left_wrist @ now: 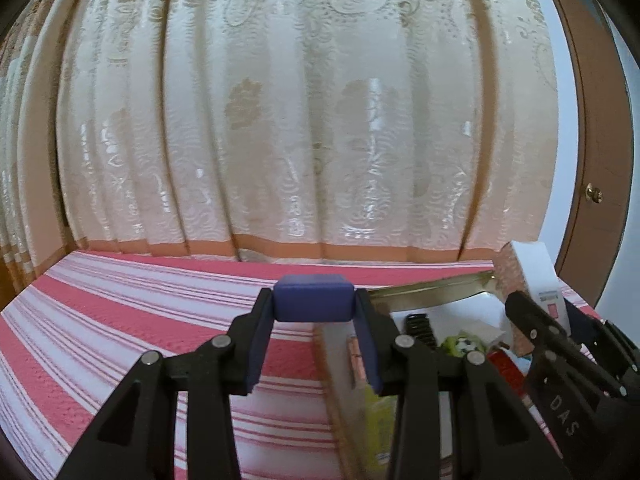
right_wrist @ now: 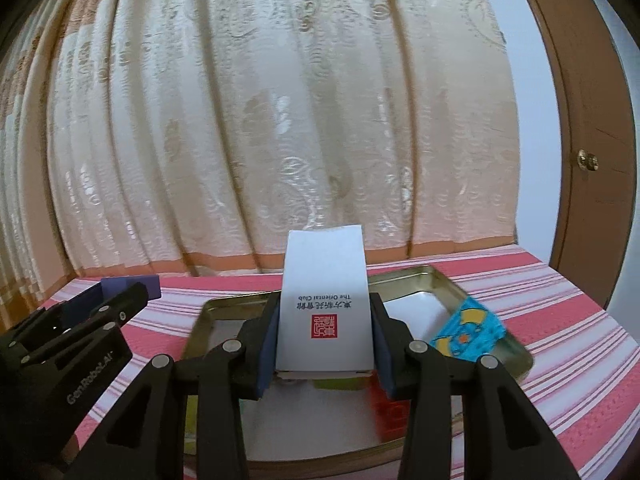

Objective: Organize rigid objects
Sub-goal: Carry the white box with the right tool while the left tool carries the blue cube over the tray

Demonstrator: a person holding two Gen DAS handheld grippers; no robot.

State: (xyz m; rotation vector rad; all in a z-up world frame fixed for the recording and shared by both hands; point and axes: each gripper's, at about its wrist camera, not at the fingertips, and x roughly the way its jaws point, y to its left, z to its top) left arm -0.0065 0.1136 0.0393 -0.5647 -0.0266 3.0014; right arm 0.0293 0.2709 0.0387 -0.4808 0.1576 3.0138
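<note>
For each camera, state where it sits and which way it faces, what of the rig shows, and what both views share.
Left wrist: rides the left gripper, looking forward along its fingers over the striped cloth to the curtain; it is shut on a blue block, with the right gripper at right.
Right wrist: rides the right gripper, facing the curtain over a metal tray; it is shut on a white box, with the left gripper at left.
Shared: curtain, cloth, tray, both grippers, door.
</note>
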